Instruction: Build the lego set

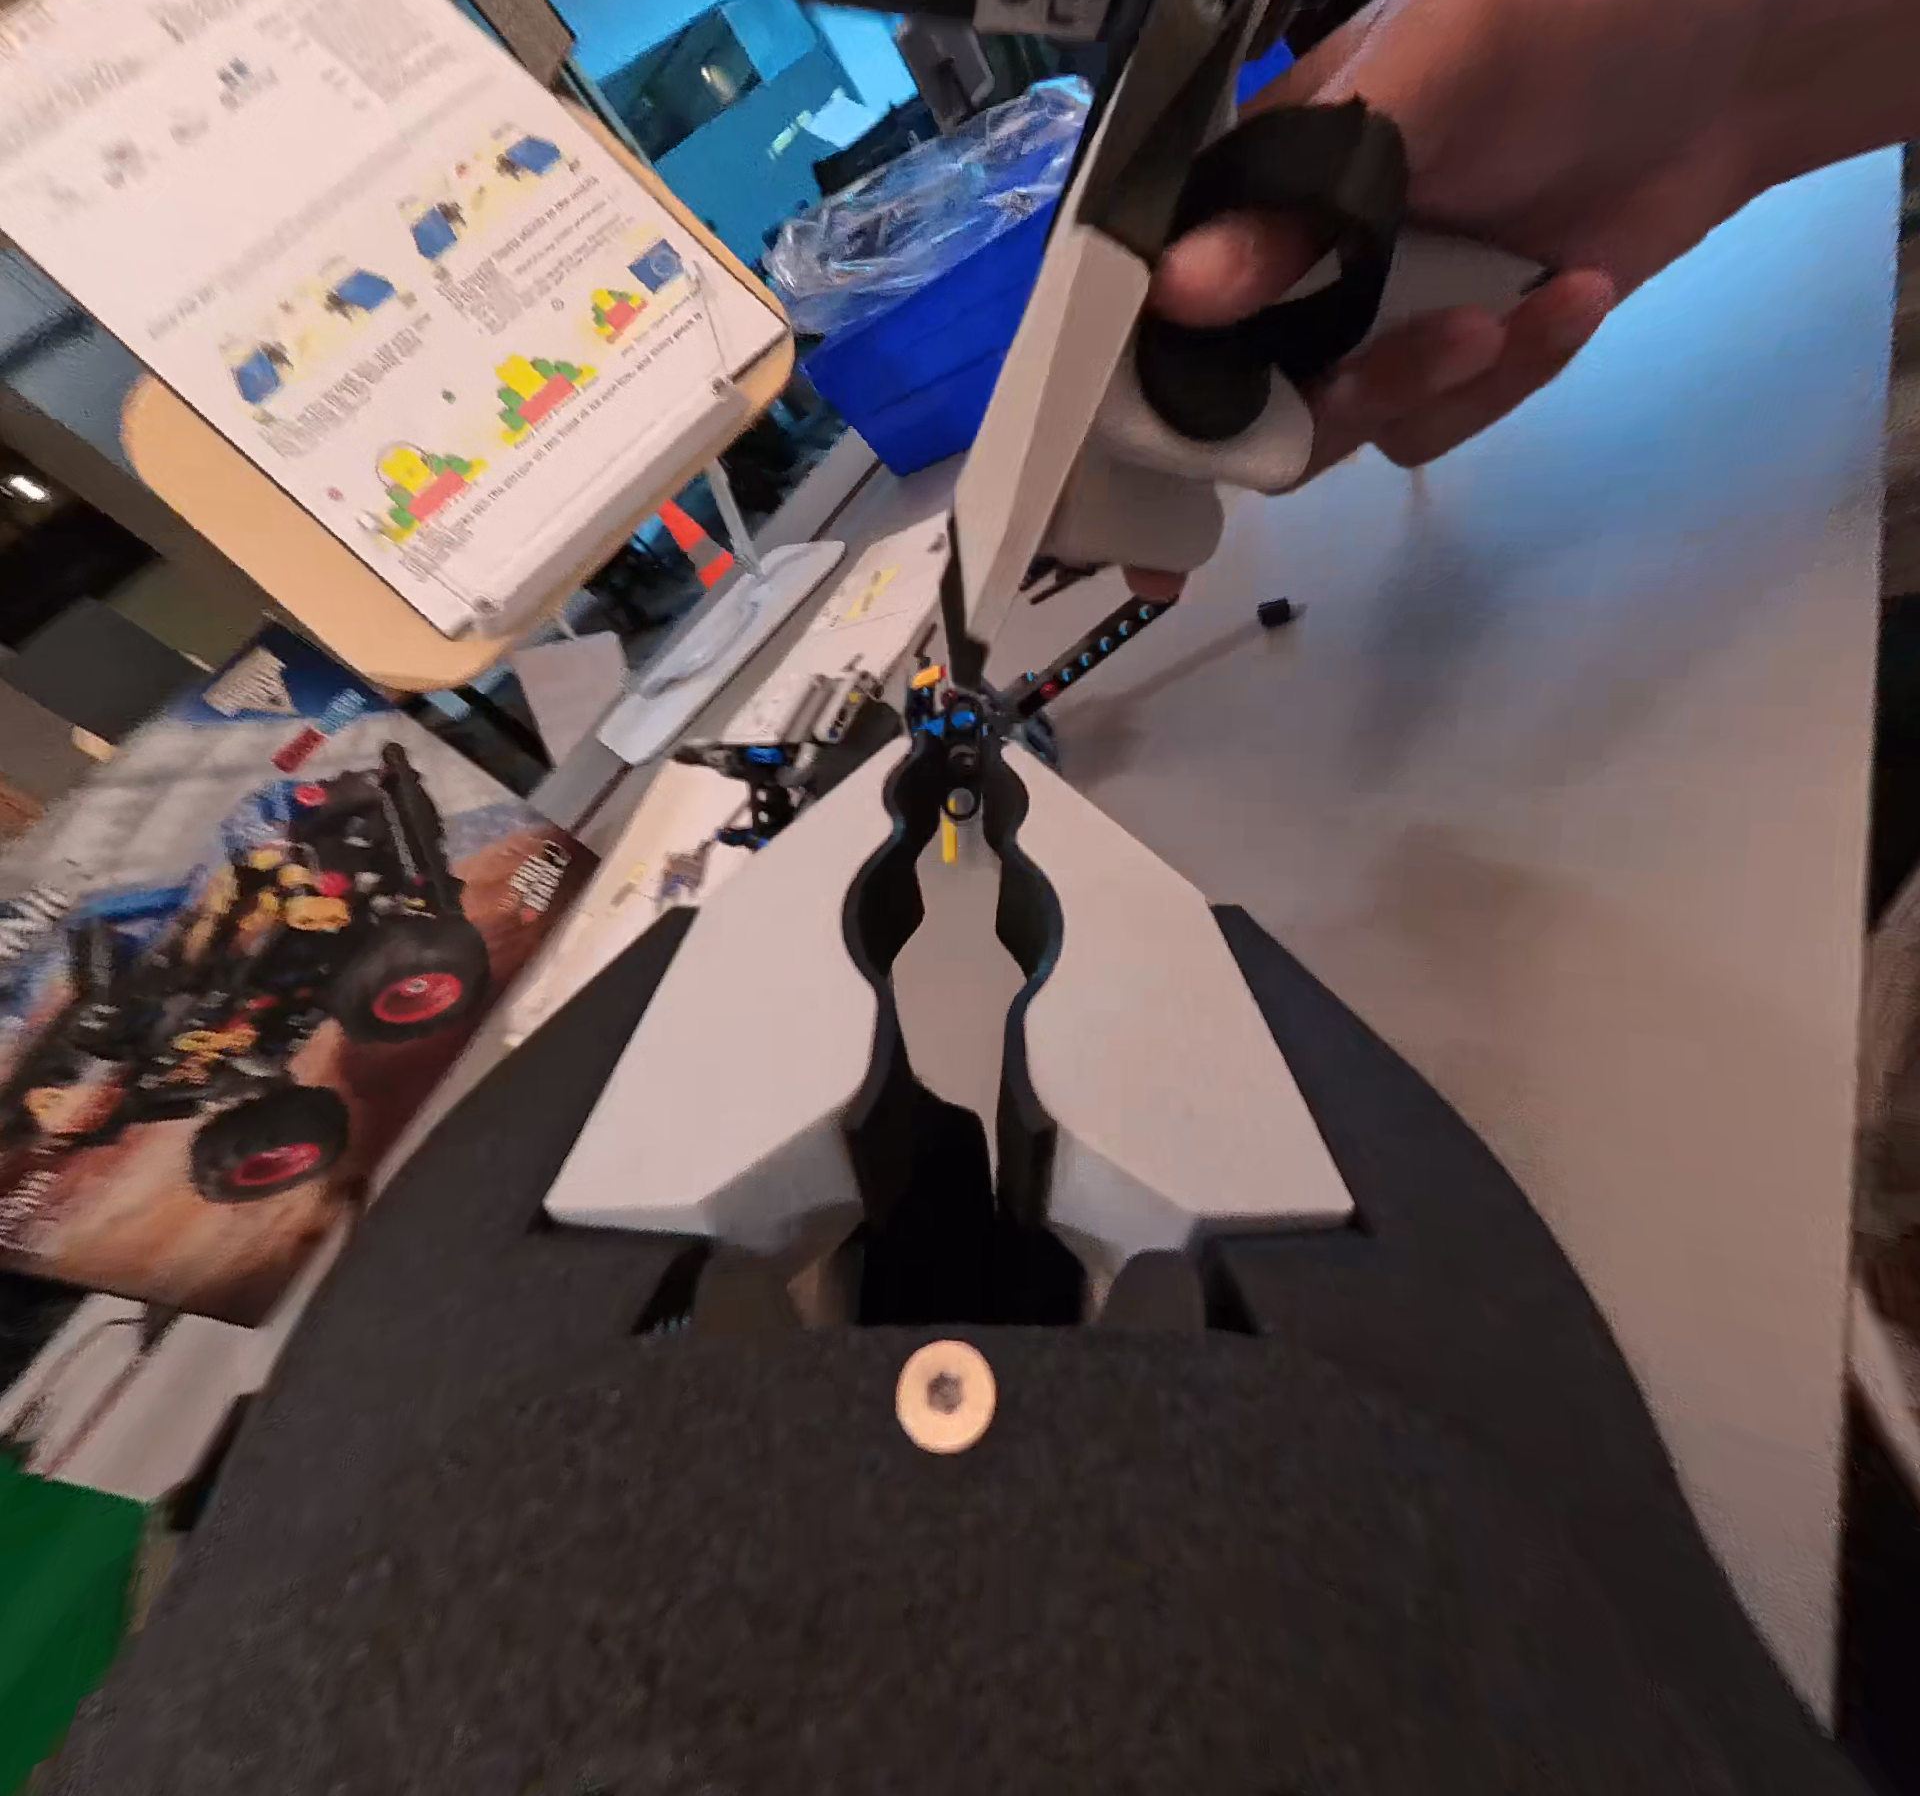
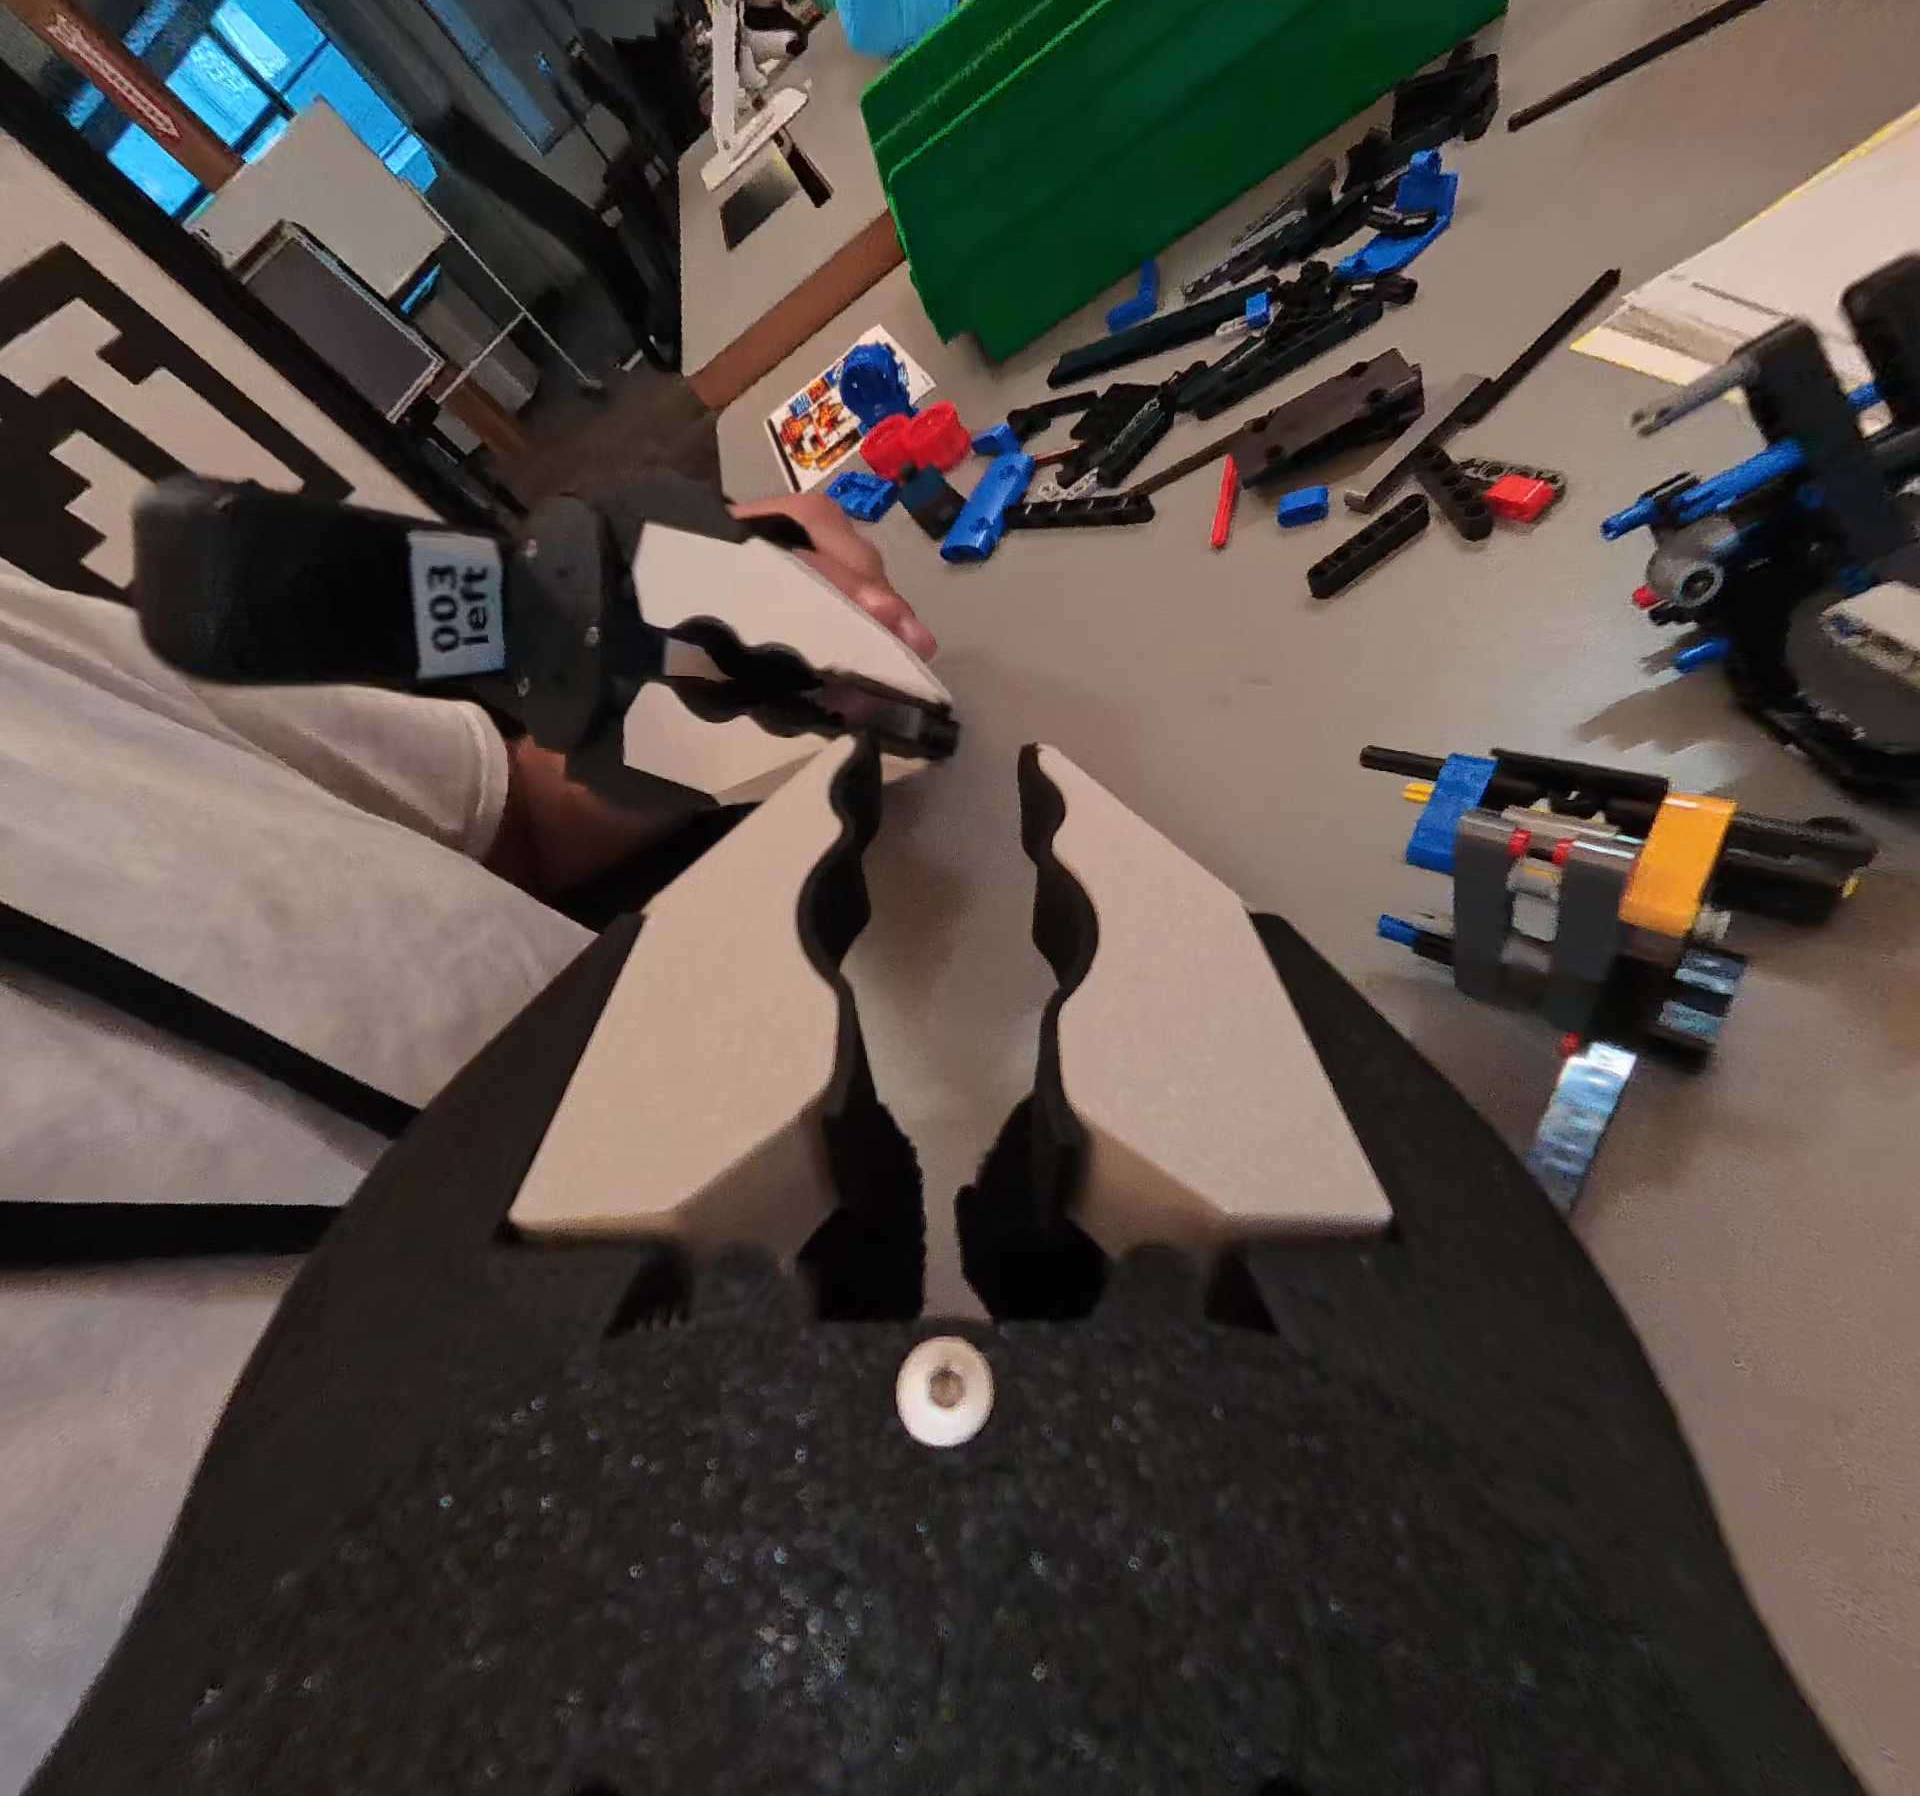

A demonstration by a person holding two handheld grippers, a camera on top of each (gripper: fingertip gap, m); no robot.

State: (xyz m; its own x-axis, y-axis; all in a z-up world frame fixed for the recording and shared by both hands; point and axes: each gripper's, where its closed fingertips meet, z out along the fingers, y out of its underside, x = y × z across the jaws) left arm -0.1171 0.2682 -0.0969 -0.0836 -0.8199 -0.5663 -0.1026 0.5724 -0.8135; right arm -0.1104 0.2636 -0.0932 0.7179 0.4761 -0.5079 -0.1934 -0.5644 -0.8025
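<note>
A: Left gripper (image 1: pixel 954 772), state?

B: Clenched on a small sub-assembly (image 1: pixel 956 723), black and blue with a yellow pin hanging below, pinched at the very fingertips and held up off the table (image 1: pixel 1507 811). Right gripper (image 2: pixel 948 759) is released, nothing between its fingers. In the left wrist view its tips come down right at the held cluster; touching or just short, I cannot tell.

B: Handling, my guess: light, rigid plastic, smooth enough to twist in a tip grip. Pins look fragile under side load. Better to hold the thicker black body, not the yellow pin.

A: The rest of the set?

B: Loose parts pile (image 2: pixel 1247 416), black beams, blue and red bits, lies toward the far edge of the table beside a green bin (image 2: pixel 1143 105). A blue, grey and orange module (image 2: pixel 1579 884) sits near the right gripper, and the bigger chassis (image 2: pixel 1797 541) is at the right edge.

A: Room to move?

B: Bare table between the grippers and the pile. On the left side, a set box (image 1: pixel 239 967) and an instruction board on a stand (image 1: pixel 416 240) crowd things.
</note>
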